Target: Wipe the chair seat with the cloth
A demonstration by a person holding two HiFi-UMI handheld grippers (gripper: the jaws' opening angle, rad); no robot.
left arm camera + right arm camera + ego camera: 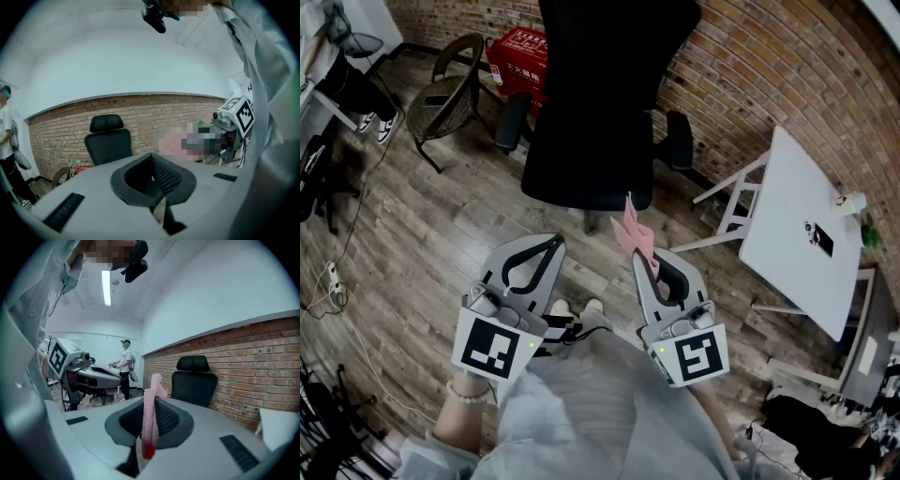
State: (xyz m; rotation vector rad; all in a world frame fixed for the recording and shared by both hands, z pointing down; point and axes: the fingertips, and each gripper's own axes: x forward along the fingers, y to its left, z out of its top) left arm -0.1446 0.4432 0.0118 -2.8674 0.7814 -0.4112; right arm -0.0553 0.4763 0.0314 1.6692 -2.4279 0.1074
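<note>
Wiping is not begun: right gripper [639, 258] clamps the cloth [632, 228] short of the chair seat [586, 183]; left gripper [553, 241] is closed, empty.

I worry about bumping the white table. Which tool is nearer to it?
Right. The right tool, shut on the pink cloth, lies left of the white table in the head view. The left tool sits farther left, beyond the right one.
</note>
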